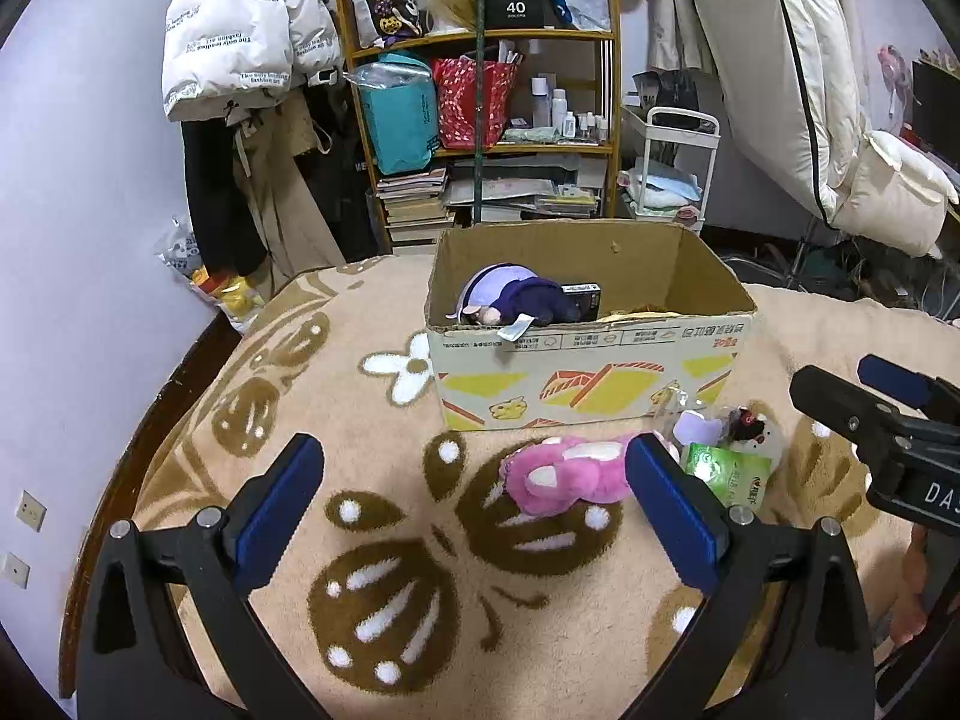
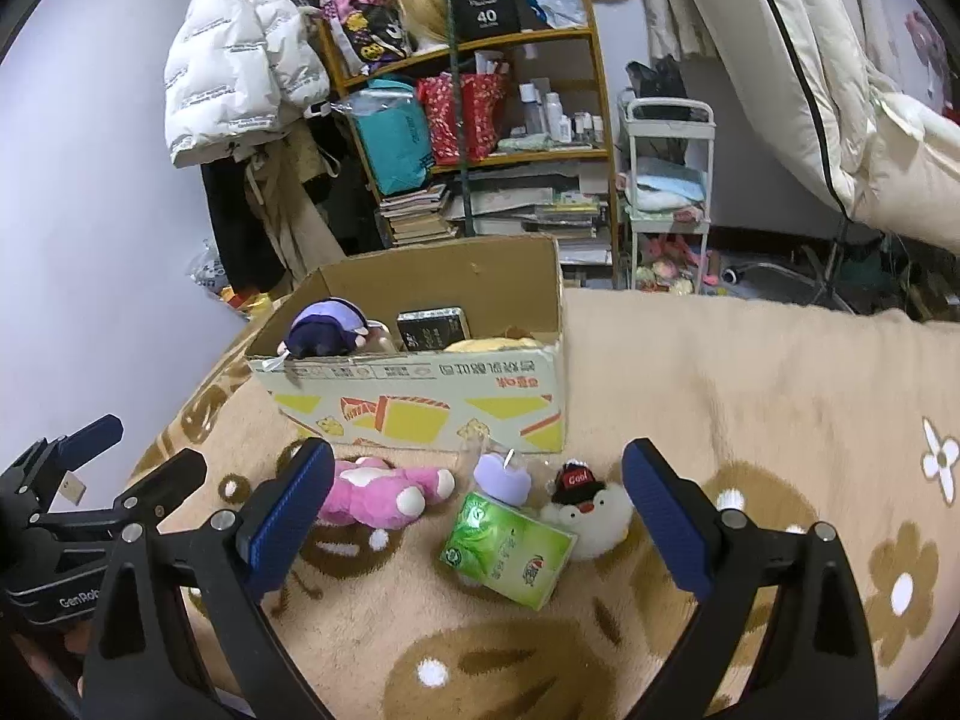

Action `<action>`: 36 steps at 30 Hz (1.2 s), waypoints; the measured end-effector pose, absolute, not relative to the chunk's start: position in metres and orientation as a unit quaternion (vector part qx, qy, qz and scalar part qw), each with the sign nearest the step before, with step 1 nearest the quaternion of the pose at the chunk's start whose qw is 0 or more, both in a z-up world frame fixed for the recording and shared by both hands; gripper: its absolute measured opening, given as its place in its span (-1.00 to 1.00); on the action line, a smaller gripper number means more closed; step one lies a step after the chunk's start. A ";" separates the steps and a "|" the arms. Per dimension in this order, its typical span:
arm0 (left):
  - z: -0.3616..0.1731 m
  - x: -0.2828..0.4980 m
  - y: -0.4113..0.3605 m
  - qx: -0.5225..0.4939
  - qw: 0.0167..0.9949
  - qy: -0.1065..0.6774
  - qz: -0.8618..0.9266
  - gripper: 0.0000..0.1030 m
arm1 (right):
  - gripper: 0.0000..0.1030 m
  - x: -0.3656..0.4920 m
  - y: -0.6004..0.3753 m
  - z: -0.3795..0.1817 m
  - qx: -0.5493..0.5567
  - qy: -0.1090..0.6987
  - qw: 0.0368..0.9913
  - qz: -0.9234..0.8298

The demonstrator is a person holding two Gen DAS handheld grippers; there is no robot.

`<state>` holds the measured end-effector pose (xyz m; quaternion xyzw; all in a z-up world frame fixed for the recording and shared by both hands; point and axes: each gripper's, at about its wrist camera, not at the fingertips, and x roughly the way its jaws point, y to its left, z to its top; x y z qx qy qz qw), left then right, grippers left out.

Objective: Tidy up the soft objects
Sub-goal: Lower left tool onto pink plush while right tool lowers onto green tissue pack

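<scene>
Pink plush (image 1: pixel 564 471) low-centre, long axis sideways, nearest wide-open, empty left gripper (image 1: pixel 474 480); right gripper (image 2: pixel 478 492) likewise agape, empty.

right tool (image 2: pixel 477 501) spread, empty | pink plush (image 2: pixel 384 489), tissue pack (image 2: pixel 507 549) before box (image 2: pixel 420 396)

Cardboard box (image 2: pixel 420 384) sits on the blanket (image 2: pixel 750 372), w/ a shelf unit (image 2: pixel 480 138) behind it. Inside the box: a plush doll (image 2: pixel 327 333) at the left end, a small carton (image 2: pixel 433 329) right of it. In front of the box there's a row, left to right: plush toy (image 2: pixel 384 489), small pouch (image 2: pixel 501 477), capped plush (image 2: pixel 591 507). Tissue pack (image 2: pixel 510 549) lies nearest, touching the capped plush.
</scene>
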<state>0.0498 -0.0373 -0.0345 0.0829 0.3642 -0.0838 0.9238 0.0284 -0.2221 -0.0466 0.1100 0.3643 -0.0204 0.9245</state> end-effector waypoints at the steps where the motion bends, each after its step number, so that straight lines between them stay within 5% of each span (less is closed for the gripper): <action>1: -0.035 0.051 -0.037 0.082 0.923 0.366 -0.083 0.93 | 0.96 0.029 -0.223 -0.048 0.112 0.367 0.923 -0.022; 36: -0.096 0.091 -0.098 0.124 0.893 0.412 -0.132 0.93 | 0.96 0.072 -0.248 -0.105 0.210 0.466 0.859 -0.025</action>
